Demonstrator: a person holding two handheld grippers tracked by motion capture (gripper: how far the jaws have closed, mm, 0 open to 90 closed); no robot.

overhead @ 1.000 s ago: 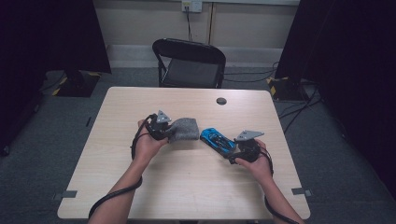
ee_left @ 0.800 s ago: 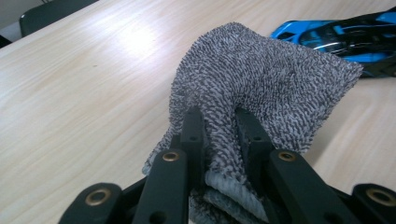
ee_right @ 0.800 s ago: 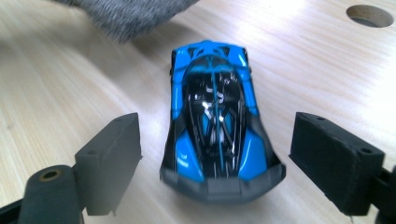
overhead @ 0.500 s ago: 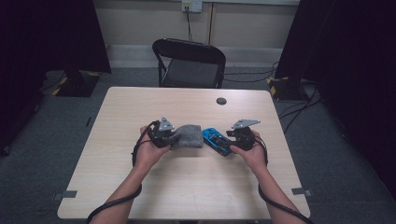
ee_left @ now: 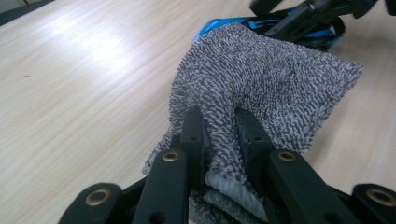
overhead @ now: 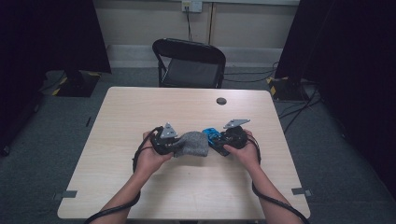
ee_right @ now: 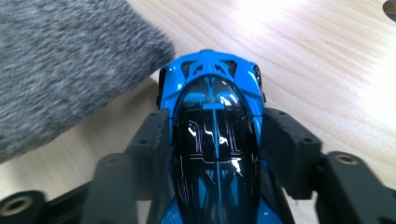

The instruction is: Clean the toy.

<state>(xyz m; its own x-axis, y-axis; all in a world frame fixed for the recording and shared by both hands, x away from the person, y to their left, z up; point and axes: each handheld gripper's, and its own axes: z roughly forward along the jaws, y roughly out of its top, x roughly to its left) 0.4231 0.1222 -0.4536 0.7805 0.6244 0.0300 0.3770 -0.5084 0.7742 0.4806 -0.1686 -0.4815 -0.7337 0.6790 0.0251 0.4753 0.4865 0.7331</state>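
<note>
Centre frame: left hand-held gripper [overhead: 173,145] clamps grey cloth [overhead: 192,143]; right hand-held gripper [overhead: 223,141], just right, has been closing around the blue toy car [overhead: 211,136], nose toward the cloth.

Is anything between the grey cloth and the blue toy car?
Nothing visible. The grey knitted cloth, pinched in the left tongs, already reaches the shiny blue toy car, which the right tongs, just closing, grip by its sides.

Cloth [overhead: 192,143] left of toy car [overhead: 212,136], touching, on table [overhead: 140,112], chair [overhead: 189,63] behind
</note>
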